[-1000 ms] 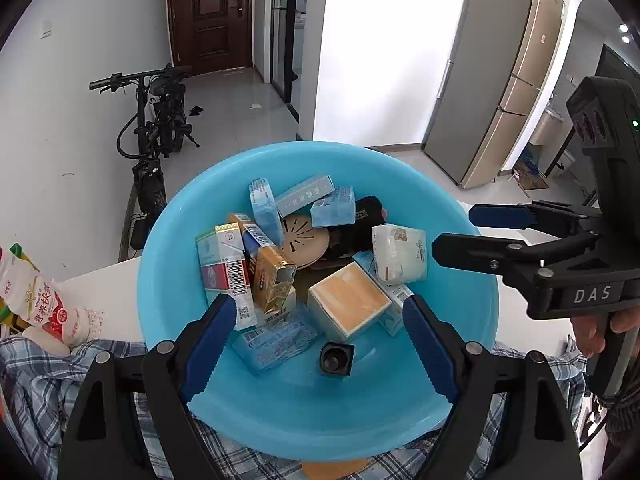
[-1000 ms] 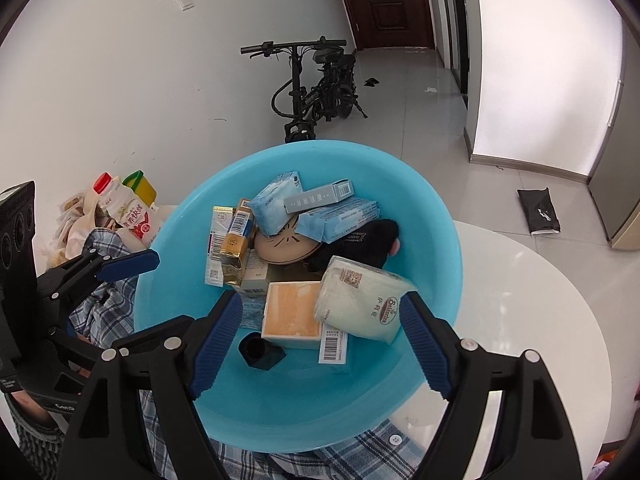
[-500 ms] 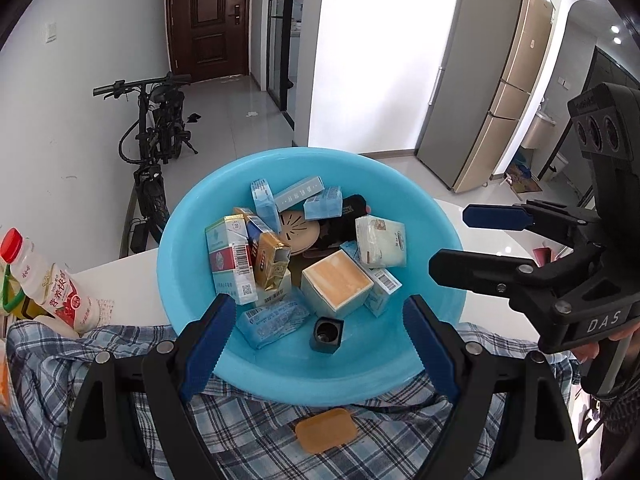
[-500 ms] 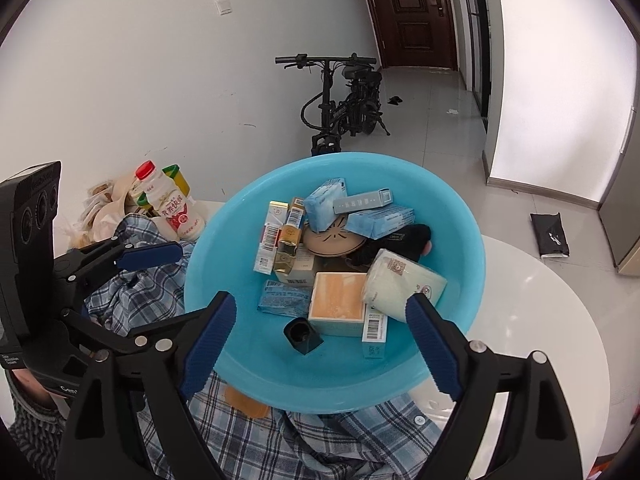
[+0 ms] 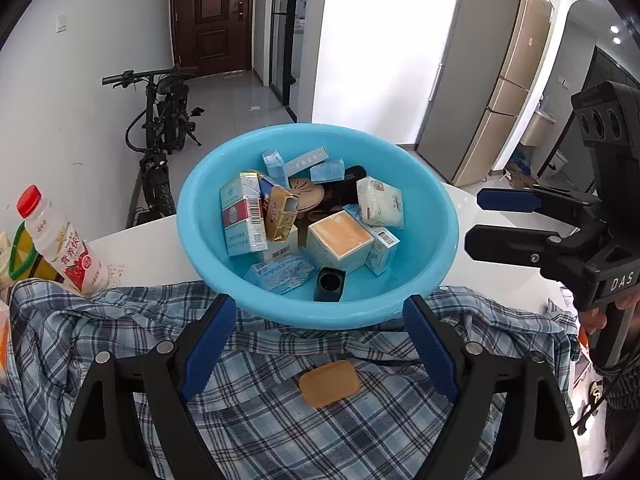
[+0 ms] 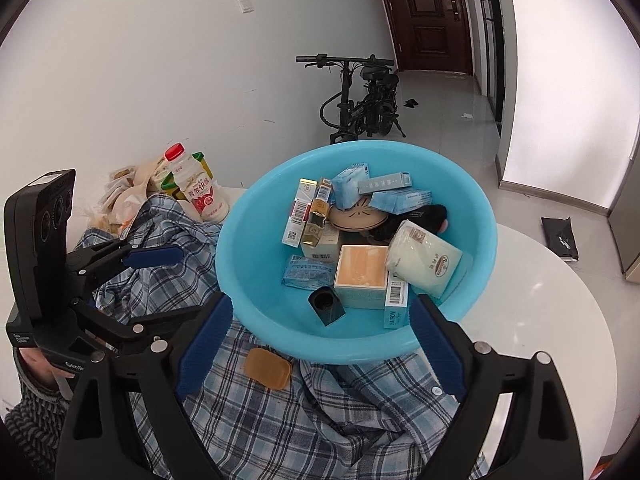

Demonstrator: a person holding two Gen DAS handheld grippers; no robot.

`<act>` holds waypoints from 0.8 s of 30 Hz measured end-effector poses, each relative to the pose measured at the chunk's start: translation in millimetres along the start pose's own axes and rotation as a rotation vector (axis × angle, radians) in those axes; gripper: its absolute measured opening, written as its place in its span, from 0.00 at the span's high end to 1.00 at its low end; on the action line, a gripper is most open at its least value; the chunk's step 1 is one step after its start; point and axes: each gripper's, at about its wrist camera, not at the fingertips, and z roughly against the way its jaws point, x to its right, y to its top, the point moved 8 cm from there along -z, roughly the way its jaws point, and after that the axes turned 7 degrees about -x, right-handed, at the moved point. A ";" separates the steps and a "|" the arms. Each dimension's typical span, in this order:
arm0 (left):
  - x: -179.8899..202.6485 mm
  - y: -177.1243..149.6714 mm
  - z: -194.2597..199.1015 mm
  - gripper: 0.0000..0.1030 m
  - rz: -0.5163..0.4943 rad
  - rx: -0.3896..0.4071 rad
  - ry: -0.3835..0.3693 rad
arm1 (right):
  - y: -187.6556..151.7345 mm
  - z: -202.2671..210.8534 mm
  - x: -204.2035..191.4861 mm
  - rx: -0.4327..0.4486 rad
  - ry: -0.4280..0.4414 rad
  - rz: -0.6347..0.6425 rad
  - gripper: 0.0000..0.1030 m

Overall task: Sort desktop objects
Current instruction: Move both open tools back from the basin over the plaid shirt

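A round, smooth blue plastic basin [image 5: 440, 240] sits on a white table [image 6: 552, 304], its near edge resting on a rumpled blue plaid shirt [image 5: 280, 420]. It holds a heap of small packages, mostly light blue and white cardboard boxes. Among them: 1 cube-shaped box with an orange top [image 5: 339, 240], 1 soft white pouch [image 6: 424, 260], 1 flat crinkled blue sachet [image 5: 280, 274], 1 small black square cap [image 5: 331, 283] standing with its opening upward, 1 tan round disc [image 6: 356, 218], and 1 tall red-and-white carton [image 5: 242, 216] leaning upright against the left wall. A long slim grey-blue box [image 6: 384, 183] lies across the far side, its long axis running left to right.

On the shirt just before the basin lies 1 flat orange rounded-rectangle piece [image 5: 329, 383].

The left gripper [image 5: 318, 344] stands wide open and empty over the shirt. The right gripper [image 6: 320, 344], its jaws having just been opening, is also wide and holds nothing.

1 red-capped drink bottle [image 5: 60, 246] stands left of the basin.
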 end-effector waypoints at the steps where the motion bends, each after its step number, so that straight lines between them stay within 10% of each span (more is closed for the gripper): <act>1: -2.2 -3.0 1.4 0.15 0.004 0.002 0.004 | -2.4 -0.1 0.1 0.001 0.000 -0.001 0.12; 24: 7.3 -65.7 37.9 0.13 -0.019 0.106 0.106 | -63.0 8.5 -33.6 -0.024 0.052 0.030 0.06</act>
